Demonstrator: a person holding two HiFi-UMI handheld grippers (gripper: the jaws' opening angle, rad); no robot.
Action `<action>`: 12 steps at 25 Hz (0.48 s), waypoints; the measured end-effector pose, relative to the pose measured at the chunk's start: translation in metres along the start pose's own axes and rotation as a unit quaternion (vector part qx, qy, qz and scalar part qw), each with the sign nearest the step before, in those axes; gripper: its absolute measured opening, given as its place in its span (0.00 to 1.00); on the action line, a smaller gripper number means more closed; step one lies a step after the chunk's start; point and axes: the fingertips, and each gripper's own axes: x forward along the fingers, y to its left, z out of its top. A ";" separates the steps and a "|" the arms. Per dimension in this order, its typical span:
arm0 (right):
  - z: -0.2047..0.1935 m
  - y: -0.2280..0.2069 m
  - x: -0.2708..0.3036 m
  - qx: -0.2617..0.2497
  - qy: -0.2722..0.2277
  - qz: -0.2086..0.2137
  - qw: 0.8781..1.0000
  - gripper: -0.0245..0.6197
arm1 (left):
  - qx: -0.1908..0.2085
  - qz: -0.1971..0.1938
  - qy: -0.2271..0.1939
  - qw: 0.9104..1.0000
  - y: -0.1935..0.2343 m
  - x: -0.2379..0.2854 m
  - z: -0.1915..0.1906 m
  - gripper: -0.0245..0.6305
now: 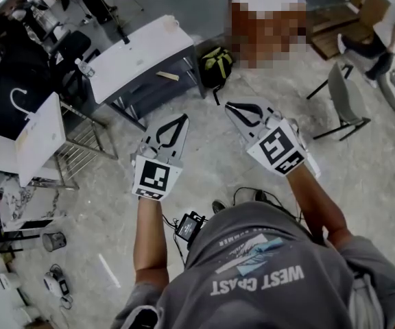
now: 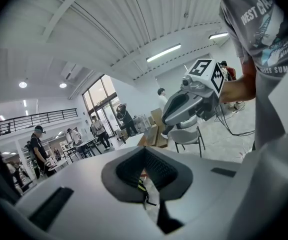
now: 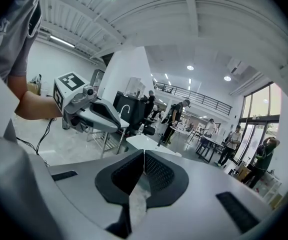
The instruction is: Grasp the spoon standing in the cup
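Note:
No cup or spoon can be made out in any view. In the head view I hold both grippers in the air at waist height, side by side over the floor. My left gripper (image 1: 182, 118) has its fingertips together and nothing between them. My right gripper (image 1: 229, 105) is likewise shut and empty. In the left gripper view the jaws (image 2: 145, 150) meet at the tip, and the right gripper (image 2: 166, 121) hangs beyond them. In the right gripper view the jaws (image 3: 144, 153) also meet, with the left gripper (image 3: 125, 126) to their left.
A white table (image 1: 139, 53) stands ahead to the left, with a small wooden piece (image 1: 168, 76) on it. Beside it lies a black and green backpack (image 1: 216, 66). A grey chair (image 1: 345, 98) stands at the right and a wire rack (image 1: 81, 146) at the left. People stand further off.

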 end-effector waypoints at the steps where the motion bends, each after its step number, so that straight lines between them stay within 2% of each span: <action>1: 0.001 0.001 0.001 0.001 0.000 -0.004 1.000 0.09 | 0.000 -0.001 -0.002 1.000 0.001 -0.002 -0.002 0.04; 12: 0.004 0.006 0.003 0.005 0.011 -0.020 1.000 0.09 | -0.002 -0.014 -0.011 1.000 0.004 -0.009 -0.008 0.04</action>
